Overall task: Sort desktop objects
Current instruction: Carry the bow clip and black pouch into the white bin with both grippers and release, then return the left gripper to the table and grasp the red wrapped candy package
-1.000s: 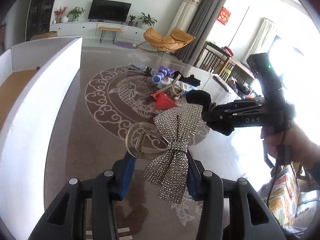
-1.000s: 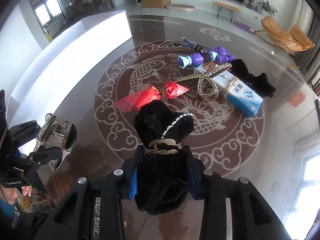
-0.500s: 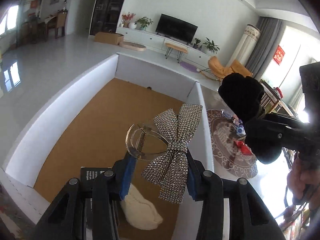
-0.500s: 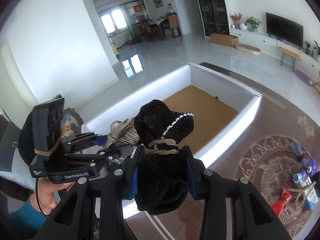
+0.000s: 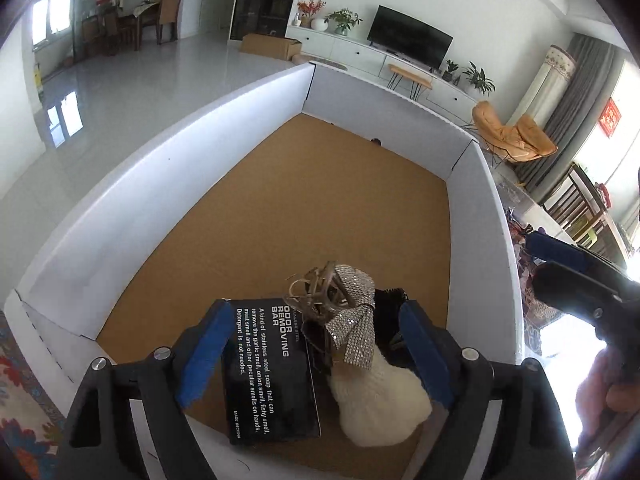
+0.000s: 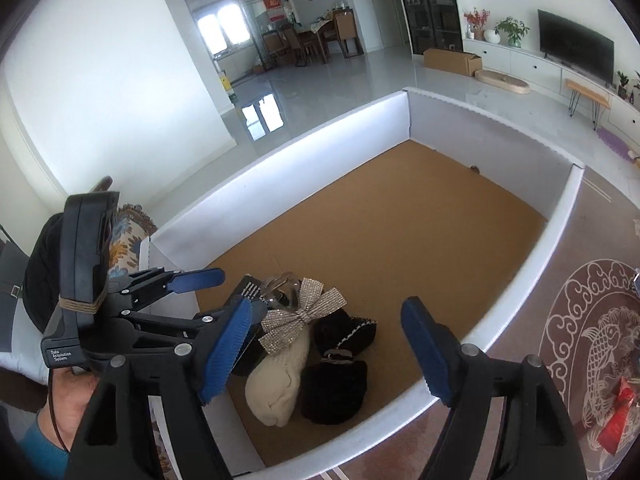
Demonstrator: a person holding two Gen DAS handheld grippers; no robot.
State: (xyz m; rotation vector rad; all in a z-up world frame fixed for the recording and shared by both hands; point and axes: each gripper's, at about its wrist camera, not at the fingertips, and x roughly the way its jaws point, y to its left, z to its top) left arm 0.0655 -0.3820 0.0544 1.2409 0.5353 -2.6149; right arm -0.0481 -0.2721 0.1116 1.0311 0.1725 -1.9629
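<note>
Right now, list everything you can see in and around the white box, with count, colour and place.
box: one, white walls, brown floor, on the table
rhinestone bow clip: one, silver, in the box on top of the pile
knit item: one, cream, in the box under the bow clip
velvet bow: one, black with a pearl edge, in the box beside the knit item
soap bar package: one, black with white print, in the box
red bow: one, on the patterned table, outside the box
left gripper: jaws opening, nothing between them
right gripper: jaws opening, nothing between them
</note>
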